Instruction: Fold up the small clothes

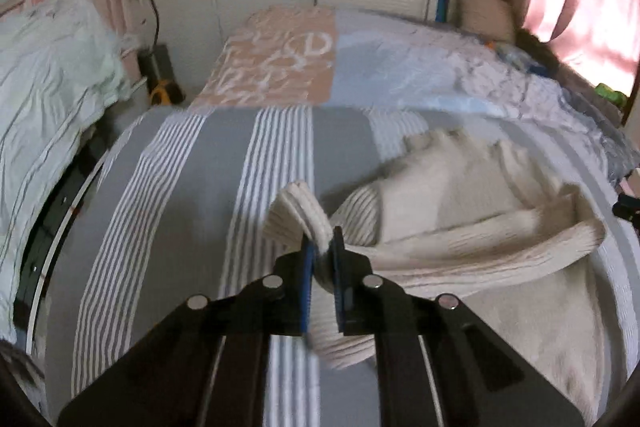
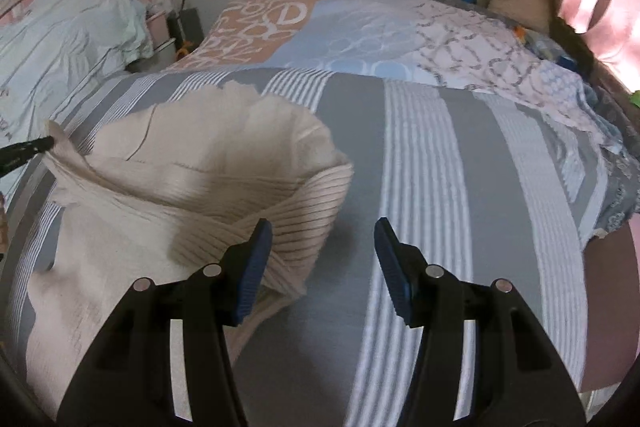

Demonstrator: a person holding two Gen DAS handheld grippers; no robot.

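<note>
My left gripper [image 1: 322, 247] pinches the ribbed hem of the sweater [image 1: 472, 211], lifting it off the bed [image 1: 192, 187]. My right gripper [image 2: 323, 235] hovers, jaws spread, just beside the sweater's bunched edge. Pillows [image 2: 360, 27] lie beyond.

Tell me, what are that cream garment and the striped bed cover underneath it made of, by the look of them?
The cream garment looks like a soft knit, maybe cotton or wool: its edge is ribbed, the body matte, and it bunches thickly where the left hand-held gripper pinches it. The striped bed cover looks like smooth, thin woven fabric, probably cotton, lying flat with printed grey and white stripes.
</note>
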